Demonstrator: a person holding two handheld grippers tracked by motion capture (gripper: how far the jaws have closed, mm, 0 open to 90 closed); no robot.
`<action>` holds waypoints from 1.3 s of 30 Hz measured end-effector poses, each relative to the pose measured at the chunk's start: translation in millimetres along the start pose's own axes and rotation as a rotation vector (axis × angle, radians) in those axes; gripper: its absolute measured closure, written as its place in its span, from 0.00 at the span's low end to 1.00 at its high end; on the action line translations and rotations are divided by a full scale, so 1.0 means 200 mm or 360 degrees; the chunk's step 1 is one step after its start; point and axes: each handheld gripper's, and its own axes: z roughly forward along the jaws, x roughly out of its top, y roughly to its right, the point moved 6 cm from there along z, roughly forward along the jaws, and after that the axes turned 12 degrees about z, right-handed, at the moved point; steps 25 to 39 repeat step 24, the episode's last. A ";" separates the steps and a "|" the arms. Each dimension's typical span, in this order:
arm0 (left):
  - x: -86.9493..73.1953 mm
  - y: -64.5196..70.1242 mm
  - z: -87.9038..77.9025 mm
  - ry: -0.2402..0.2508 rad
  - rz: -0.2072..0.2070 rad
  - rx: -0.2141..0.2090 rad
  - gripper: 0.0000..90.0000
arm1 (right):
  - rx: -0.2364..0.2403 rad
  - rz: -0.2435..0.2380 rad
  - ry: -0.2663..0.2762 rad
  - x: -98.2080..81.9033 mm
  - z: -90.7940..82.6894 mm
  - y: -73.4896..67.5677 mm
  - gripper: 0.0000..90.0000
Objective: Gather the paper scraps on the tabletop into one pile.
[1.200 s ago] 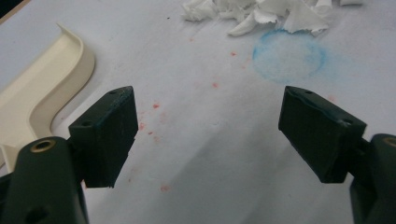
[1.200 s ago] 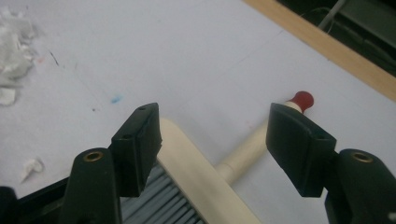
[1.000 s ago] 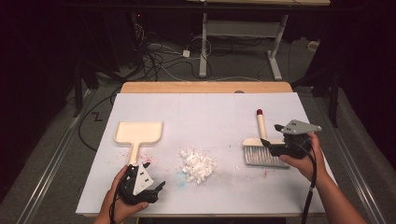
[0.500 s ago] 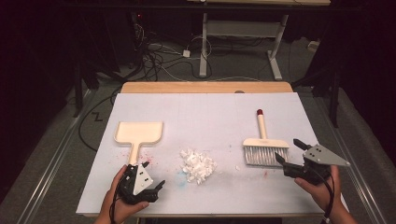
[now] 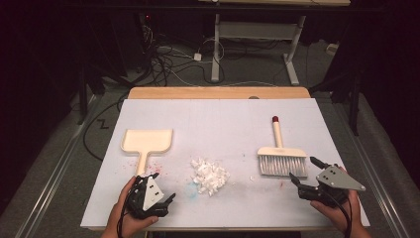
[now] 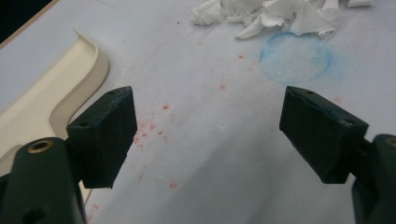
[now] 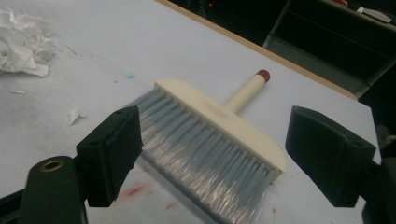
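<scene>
A cream brush (image 5: 281, 158) with grey bristles and a red-tipped handle lies flat on the white table, bristles toward me. My right gripper (image 5: 304, 169) sits just near and right of the bristles. Its jaws have just been opening and stand open, pressing on nothing. In the right gripper view the brush (image 7: 210, 140) lies ahead of the right gripper (image 7: 215, 116). A cream dustpan (image 5: 147, 141) lies at the left, handle toward me. My left gripper (image 5: 163, 186) rests open by the handle's end. A pile of white paper scraps (image 5: 210, 174) sits between them.
Red specks and a faint blue ring stain (image 6: 295, 58) mark the table sheet beside the dustpan (image 6: 46, 93) and the scraps (image 6: 275, 16). A few stray scraps (image 7: 74, 114) lie left of the brush. The near table edge (image 5: 223, 229) runs just under both hands.
My right gripper has drawn back from the brush head toward the near right corner, its jaws wider apart. The brush stays where it lay. The left hand has not moved.
</scene>
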 end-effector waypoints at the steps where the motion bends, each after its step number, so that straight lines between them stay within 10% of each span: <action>1: 0.00 0.00 0.00 0.0005 0.0001 0.0001 0.20 | 0.0002 0.0005 0.0003 0.00 0.00 0.00 0.22; 39: 0.01 -0.01 0.04 -0.0021 0.0008 -0.0020 0.20 | 0.0006 -0.0009 -0.0027 -0.02 0.02 0.00 0.22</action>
